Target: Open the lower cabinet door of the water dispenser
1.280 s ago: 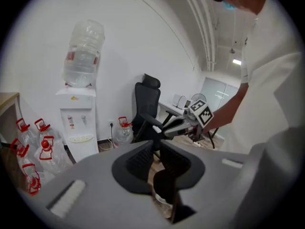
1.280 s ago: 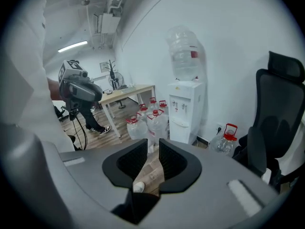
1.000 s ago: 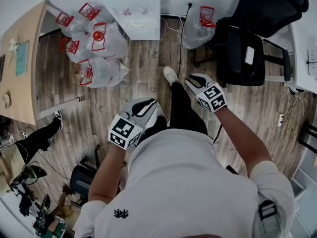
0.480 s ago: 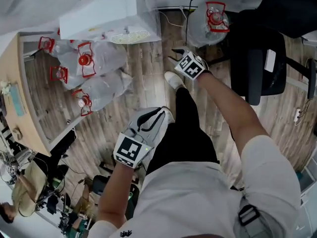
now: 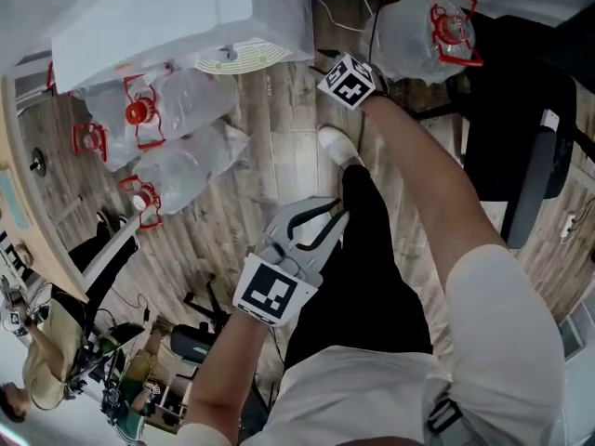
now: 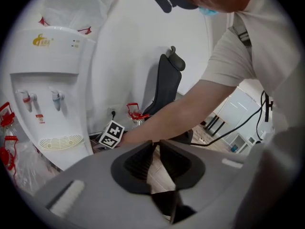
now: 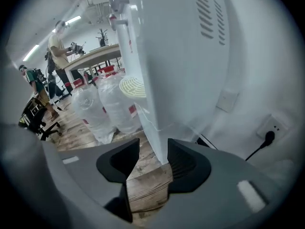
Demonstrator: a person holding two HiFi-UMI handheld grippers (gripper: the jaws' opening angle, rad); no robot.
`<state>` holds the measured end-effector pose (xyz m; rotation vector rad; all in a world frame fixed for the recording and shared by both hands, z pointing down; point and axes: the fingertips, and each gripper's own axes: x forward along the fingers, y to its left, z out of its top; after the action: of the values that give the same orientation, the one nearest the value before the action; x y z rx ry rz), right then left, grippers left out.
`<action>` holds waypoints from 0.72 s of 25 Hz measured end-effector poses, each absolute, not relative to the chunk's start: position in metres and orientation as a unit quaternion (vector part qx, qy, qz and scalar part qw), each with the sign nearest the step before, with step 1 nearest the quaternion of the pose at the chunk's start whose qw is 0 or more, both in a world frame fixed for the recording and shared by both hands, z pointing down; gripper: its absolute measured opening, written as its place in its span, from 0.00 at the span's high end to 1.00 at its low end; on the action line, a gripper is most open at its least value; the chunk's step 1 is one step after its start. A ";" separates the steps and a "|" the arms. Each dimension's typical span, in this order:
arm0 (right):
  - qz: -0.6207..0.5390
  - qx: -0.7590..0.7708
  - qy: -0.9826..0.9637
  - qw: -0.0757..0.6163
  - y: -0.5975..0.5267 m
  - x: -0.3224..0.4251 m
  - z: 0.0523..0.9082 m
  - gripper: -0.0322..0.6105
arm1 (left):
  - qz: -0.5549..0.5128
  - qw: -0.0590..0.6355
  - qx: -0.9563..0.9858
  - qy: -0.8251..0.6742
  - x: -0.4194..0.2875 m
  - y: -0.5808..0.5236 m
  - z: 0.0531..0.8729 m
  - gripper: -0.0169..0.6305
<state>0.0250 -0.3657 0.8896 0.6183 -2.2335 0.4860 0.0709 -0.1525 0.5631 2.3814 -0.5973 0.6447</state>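
**A:** Start at the left. What's there?

**B:** Bagged water bottles [image 5: 177,128] on the wooden floor [image 5: 279,156]. Just beside them stands the white water dispenser [image 5: 153,21]. Its lower cabinet door [image 7: 151,128] is the panel under the drip grille [image 6: 59,142].

**A:** Which way does the door point?

**B:** It is upright, long axis vertical, and faces out into the room toward the person. It looks shut flush, and I can't make out a handle.

**A:** And the left gripper [image 6: 157,143]?

**B:** It is held back over the person's leg [image 5: 372,249], well apart from the dispenser. Its fingers are drawn almost together, with only a slit between them and nothing in it.

**A:** The right gripper [image 7: 153,145]?

**B:** It is down low at the dispenser's front corner. Its fingers are opening. The cabinet's vertical edge lines up with the gap, and neither finger presses on it.

**A:** So which step is this?

**B:** The approach, I'd say; the door is not yet taken. Next the fingers need to straddle the door's free edge, close on it, and pull outward in an arc about the hinge side. I can't tell which side is hinged.
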 end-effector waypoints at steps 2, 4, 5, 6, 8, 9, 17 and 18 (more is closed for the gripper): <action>0.185 0.243 -0.873 0.381 -0.378 0.020 0.901 0.69 | 0.237 0.303 0.895 -0.227 0.069 -0.155 0.570 0.82; 0.184 0.245 -0.870 0.386 -0.388 0.018 0.912 0.68 | 0.232 0.309 0.893 -0.230 0.066 -0.159 0.575 0.82; 0.181 0.243 -0.869 0.390 -0.391 0.017 0.916 0.68 | 0.229 0.311 0.893 -0.231 0.064 -0.161 0.577 0.82; 0.178 0.241 -0.869 0.394 -0.394 0.016 0.919 0.68 | 0.225 0.312 0.893 -0.233 0.062 -0.163 0.578 0.82; 0.168 0.235 -0.869 0.401 -0.400 0.012 0.919 0.67 | 0.218 0.313 0.894 -0.237 0.058 -0.166 0.578 0.82; 0.163 0.232 -0.870 0.403 -0.402 0.010 0.918 0.67 | 0.216 0.313 0.894 -0.239 0.056 -0.166 0.578 0.82; 0.156 0.246 -0.863 0.412 -0.405 0.003 0.918 0.67 | 0.206 0.311 0.892 -0.257 0.044 -0.164 0.579 0.82; 0.152 0.248 -0.861 0.417 -0.403 0.002 0.917 0.67 | 0.204 0.313 0.891 -0.258 0.040 -0.162 0.579 0.82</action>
<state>0.0025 -0.4025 0.9172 0.6218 -2.1618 0.3817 0.0400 -0.1622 0.5791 2.3498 -0.6818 0.5374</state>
